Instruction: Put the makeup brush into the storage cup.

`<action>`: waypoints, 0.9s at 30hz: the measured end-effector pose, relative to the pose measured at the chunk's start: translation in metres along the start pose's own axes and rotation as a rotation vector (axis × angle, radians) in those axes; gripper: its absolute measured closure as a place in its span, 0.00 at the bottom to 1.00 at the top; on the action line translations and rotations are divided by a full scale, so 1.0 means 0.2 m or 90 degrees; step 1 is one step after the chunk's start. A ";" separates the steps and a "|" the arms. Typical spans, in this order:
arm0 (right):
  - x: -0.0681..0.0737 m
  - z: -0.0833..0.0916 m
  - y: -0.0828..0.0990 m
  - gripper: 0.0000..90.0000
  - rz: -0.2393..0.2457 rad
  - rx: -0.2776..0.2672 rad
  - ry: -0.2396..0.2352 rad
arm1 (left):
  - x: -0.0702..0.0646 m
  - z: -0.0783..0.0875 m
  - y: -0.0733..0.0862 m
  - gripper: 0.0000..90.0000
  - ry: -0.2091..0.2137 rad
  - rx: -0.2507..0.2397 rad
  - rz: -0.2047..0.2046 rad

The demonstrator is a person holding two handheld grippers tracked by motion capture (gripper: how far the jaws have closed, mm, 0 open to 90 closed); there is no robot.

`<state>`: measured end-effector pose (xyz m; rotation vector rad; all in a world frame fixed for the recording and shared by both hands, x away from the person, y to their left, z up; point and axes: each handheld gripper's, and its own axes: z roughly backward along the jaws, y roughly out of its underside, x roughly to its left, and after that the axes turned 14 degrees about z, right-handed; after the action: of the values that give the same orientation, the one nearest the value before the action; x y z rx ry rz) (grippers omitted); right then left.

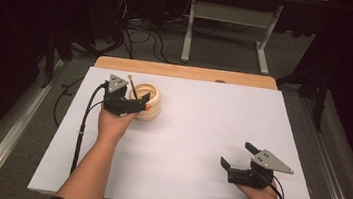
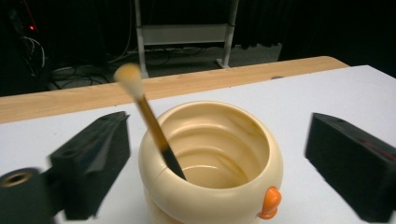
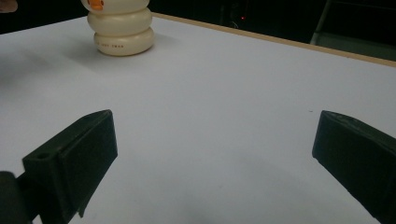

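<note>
Item one: my left gripper [image 1: 140, 101], held at the far left of the white table [image 1: 201, 132]. Its jaws stand wide apart, one on each side of the cream pot [image 2: 210, 158] and clear of its wall; nothing is clamped.

Item two: the cream pot, ribbed like stacked rings, upright on the table's far-left part, near the wooden edge strip [image 1: 185, 72]. An orange beak-like knob [image 2: 270, 203] sticks out of its near side, facing my left gripper.

Item three: a brush [image 2: 148, 122], standing in the pot. Its dark end is down inside, the brown handle leans against the rim on the left, and the pale tuft [image 2: 129, 77] points up and away (blurred in the left gripper view). Neither jaw touches it.

Item four: my right gripper [image 1: 239, 157], low over the near right of the table, well apart from the pot. Jaws spread wide, bare white surface between them, nothing gripped. In the right gripper view the pot [image 3: 122, 28] sits far off at upper left.

Item five: beyond the table, a dark floor with cables [image 1: 141, 35] and a light metal stand [image 1: 227, 30].
</note>
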<state>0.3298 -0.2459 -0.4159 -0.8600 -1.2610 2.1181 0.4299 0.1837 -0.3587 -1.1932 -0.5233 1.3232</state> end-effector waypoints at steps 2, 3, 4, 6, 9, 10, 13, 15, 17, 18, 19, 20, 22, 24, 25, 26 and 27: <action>0.00 0.00 0.00 0.01 0.001 -0.001 0.000 | 0.00 0.00 0.00 0.01 0.001 0.003 0.002; 0.00 0.00 0.00 0.01 0.003 -0.001 0.000 | 0.00 0.00 0.00 0.00 0.000 0.003 0.000; 0.00 0.00 0.00 0.01 0.001 0.000 0.000 | 0.00 0.00 0.00 0.00 0.000 0.004 -0.002; 0.00 0.00 0.00 0.01 0.000 0.000 0.000 | 0.00 -0.01 0.01 0.00 0.007 0.009 -0.004; 0.00 0.00 0.00 0.01 0.002 -0.002 0.001 | 0.00 -0.01 0.01 0.00 0.014 0.009 -0.003; 0.00 0.00 0.00 0.01 0.003 -0.001 0.001 | 0.00 -0.01 0.01 0.00 0.015 0.009 -0.003; 0.00 0.00 0.00 0.01 0.001 -0.001 0.002 | -0.01 -0.01 0.01 0.00 0.017 0.008 -0.004; 0.00 0.00 0.00 0.01 0.000 -0.001 0.002 | -0.01 -0.01 0.01 0.00 0.019 0.008 -0.005; 0.00 0.00 0.00 0.01 0.000 -0.001 0.002 | -0.01 -0.01 0.01 0.00 0.019 0.008 -0.005; 0.00 0.00 0.00 0.01 0.003 -0.001 0.002 | -0.01 0.00 0.01 0.00 0.020 0.008 -0.004; 0.00 0.00 0.00 0.01 0.003 -0.001 0.002 | -0.01 0.00 0.01 0.00 0.022 0.008 -0.003; 0.00 0.00 0.00 0.01 0.002 -0.001 0.002 | -0.01 0.00 0.01 0.00 0.024 0.009 -0.002; 0.00 0.00 0.00 0.01 0.001 -0.001 0.003 | -0.01 0.00 0.01 0.00 0.028 0.010 0.000; 0.00 0.00 0.00 0.01 0.001 -0.001 0.002 | -0.01 0.01 0.01 0.00 0.032 0.010 0.002; 0.00 0.00 0.00 0.01 0.002 -0.002 0.002 | -0.01 0.01 0.01 0.00 0.033 0.010 0.002; 0.00 0.00 0.00 0.01 0.002 -0.002 0.002 | -0.01 0.02 0.01 0.00 0.035 0.010 0.001; 0.00 0.00 0.00 0.01 0.002 -0.001 0.002 | -0.01 0.02 0.01 0.00 0.037 0.010 0.001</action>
<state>0.3294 -0.2459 -0.4152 -0.8667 -1.2610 2.1170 0.4252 0.1823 -0.3578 -1.2160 -0.4693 1.2881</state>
